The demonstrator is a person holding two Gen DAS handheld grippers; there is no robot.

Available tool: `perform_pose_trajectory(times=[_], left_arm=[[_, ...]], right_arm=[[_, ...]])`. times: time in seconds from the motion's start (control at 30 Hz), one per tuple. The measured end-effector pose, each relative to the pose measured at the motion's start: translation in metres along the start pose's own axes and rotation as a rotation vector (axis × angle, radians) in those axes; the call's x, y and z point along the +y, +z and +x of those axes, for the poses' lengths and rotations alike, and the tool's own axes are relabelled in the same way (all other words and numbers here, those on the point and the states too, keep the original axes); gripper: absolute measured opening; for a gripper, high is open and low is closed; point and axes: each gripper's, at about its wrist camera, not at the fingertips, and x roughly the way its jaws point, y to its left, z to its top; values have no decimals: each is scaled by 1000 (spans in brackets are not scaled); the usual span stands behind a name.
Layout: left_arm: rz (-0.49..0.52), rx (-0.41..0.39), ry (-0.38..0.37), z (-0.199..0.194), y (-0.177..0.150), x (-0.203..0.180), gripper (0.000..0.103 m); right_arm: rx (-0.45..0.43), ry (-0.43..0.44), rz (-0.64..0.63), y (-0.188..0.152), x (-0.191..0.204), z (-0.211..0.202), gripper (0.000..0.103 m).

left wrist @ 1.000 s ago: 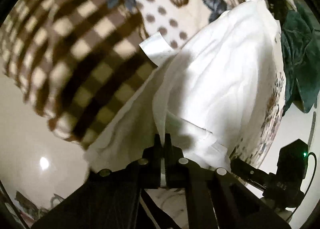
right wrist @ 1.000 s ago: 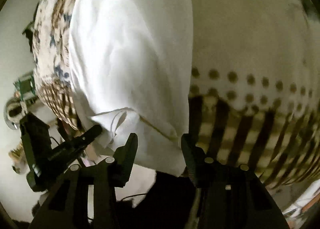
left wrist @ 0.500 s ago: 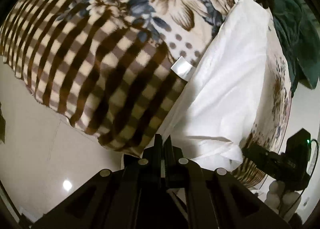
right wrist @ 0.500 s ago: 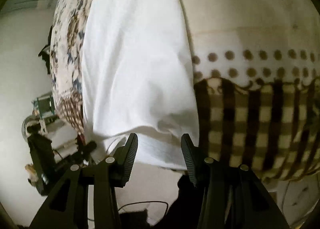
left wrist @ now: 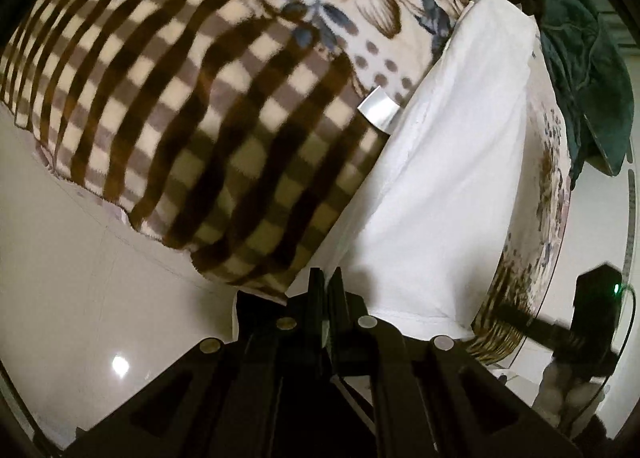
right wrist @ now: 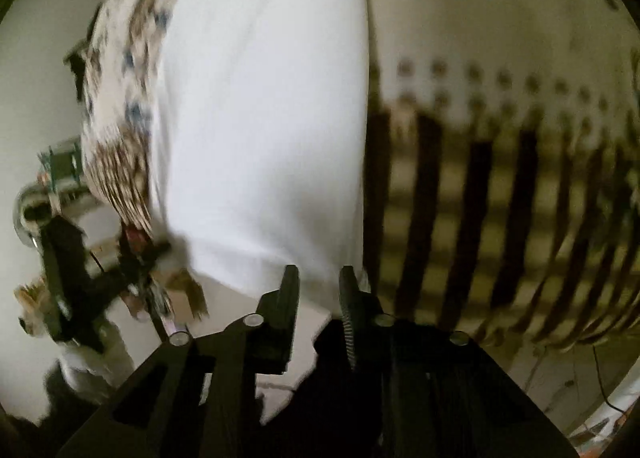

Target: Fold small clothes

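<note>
A white garment (left wrist: pixel 448 177) lies stretched along a patterned blanket (left wrist: pixel 192 105) and hangs over its near edge. A white label (left wrist: pixel 378 109) sticks out of its left side. My left gripper (left wrist: pixel 325 278) is shut on the garment's near hem. In the right wrist view the same white garment (right wrist: pixel 264 117) fills the middle. My right gripper (right wrist: pixel 319 278) is open, its jaws a little apart, with the garment's lower edge between the fingertips. The right wrist view is blurred.
The blanket has brown checks and a flower print and hangs toward a pale tiled floor (left wrist: pixel 80 298). A dark green cloth (left wrist: pixel 588 69) lies at the far right. The other gripper (left wrist: pixel 592 322) shows at the lower right; shelving and clutter (right wrist: pixel 60 177) stand left.
My left gripper has pulled the garment's hem back toward the blanket's near edge, flattening it. My right gripper has moved closer to the lower edge and its jaws have narrowed.
</note>
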Motion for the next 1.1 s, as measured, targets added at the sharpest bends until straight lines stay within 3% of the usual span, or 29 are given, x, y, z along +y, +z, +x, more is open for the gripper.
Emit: perform_pose_trajectory(times=[0.03, 0.1, 0.17, 0.23, 0.37, 0.43, 0.53, 0.6, 0.7, 0.77, 0.8, 0.83, 0.9, 0.97, 1.1], left_arm=[[4, 0, 2, 0, 1, 0, 1], [12, 1, 7, 1, 0, -3, 1], [14, 2, 10, 2, -1, -5, 1], [17, 3, 9, 1, -1, -6, 1], [43, 9, 16, 1, 3, -7, 1], [50, 21, 18, 1, 5, -2, 1], [57, 37, 11, 2, 8, 4, 1], [65, 48, 10, 3, 9, 7, 3], [73, 70, 3, 3, 10, 12, 5], [66, 78, -14, -1, 9, 17, 7], [62, 78, -15, -4, 9, 20, 7], [62, 78, -9, -6, 9, 22, 11], [55, 69, 2, -12, 6, 29, 19], [30, 54, -9, -15, 4, 36, 45], [-6, 51, -23, -20, 5, 38, 49]], right_arm=[[-18, 5, 25, 5, -2, -3, 38], [-34, 33, 85, 19, -12, 5, 38], [18, 68, 122, 27, -21, 28, 38], [91, 126, 155, 17, -26, 52, 35], [140, 123, 95, -30, -26, 66, 20], [134, 144, 116, -42, -34, 64, 15], [148, 159, 135, -49, -41, 58, 14], [191, 118, 78, -48, -33, 60, 14], [325, -29, -28, -55, -25, 75, 14], [325, -10, -38, -58, -22, 72, 16], [290, 23, -29, -57, -21, 63, 22], [248, 46, -18, -55, -21, 54, 37], [131, 99, 23, -43, -23, 34, 51], [81, 109, 66, -28, -28, 33, 52], [132, 110, 98, -22, -28, 64, 50]])
